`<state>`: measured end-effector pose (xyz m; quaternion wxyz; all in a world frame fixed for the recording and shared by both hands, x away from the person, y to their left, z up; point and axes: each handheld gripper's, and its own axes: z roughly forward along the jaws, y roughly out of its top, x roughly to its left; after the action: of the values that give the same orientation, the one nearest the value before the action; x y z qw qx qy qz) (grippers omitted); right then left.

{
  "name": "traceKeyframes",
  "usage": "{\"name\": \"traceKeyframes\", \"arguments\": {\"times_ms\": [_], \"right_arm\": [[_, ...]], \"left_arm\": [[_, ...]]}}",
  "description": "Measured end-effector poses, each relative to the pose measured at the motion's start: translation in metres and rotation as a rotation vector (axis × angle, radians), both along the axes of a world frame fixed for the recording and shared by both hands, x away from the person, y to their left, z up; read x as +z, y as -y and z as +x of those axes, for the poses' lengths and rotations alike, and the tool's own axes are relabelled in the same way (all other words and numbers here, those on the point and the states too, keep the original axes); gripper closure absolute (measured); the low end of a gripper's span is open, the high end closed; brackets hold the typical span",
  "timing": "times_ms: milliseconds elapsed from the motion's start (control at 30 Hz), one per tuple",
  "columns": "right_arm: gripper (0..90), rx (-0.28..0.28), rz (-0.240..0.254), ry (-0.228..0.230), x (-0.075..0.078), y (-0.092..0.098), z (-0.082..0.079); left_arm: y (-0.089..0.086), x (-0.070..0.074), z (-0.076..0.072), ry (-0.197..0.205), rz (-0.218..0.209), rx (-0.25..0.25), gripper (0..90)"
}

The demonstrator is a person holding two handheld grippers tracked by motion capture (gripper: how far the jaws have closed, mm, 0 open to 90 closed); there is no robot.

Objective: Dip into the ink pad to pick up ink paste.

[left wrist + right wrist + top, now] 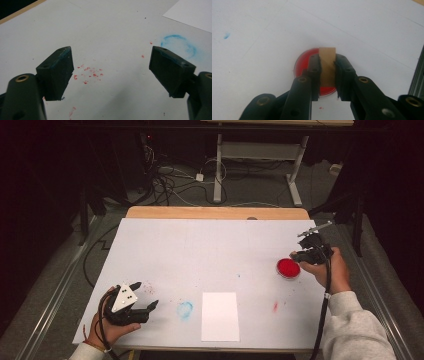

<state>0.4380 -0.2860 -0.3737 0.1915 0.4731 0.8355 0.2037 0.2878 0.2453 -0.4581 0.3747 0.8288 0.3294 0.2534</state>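
We held the right gripper (328,75) clamped on a tan block (327,66) above the red ink pad (288,268); left gripper (111,72) stood open. Risk: block slipping, smearing ink.

No legible text, label, brand, number or sign appears in any view. The white sheet of paper (220,316) on the counter (210,255) is blank, and the tan block (327,66) held over the red dish (305,62) bears no marking. The blue ring smudge (178,46) and red specks (90,73) are stains, not characters.
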Motion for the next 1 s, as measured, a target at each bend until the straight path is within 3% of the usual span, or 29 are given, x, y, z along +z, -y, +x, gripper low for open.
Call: {"name": "traceKeyframes", "arguments": {"times_ms": [133,567,767,1000], "right_arm": [[76.3,0.004,0.015,0.015,0.008,0.002,-0.003],[76.2,0.047,-0.008,0.019,0.02,-0.003,-0.008],[76.2,0.042,-0.03,-0.006,0.007,-0.005,-0.003],[76.2,0.033,-0.067,-0.087,-0.029,-0.009,0.011]], "left_arm": [[0.002,0.0,-0.001,0.002,0.01,-0.001,19.4],[0.003,-0.001,0.0,-0.006,0.015,-0.001,19.4],[0.002,-0.002,0.0,-0.008,0.02,-0.002,19.4],[0.002,-0.002,0.0,-0.01,0.023,-0.003,19.4]]}}
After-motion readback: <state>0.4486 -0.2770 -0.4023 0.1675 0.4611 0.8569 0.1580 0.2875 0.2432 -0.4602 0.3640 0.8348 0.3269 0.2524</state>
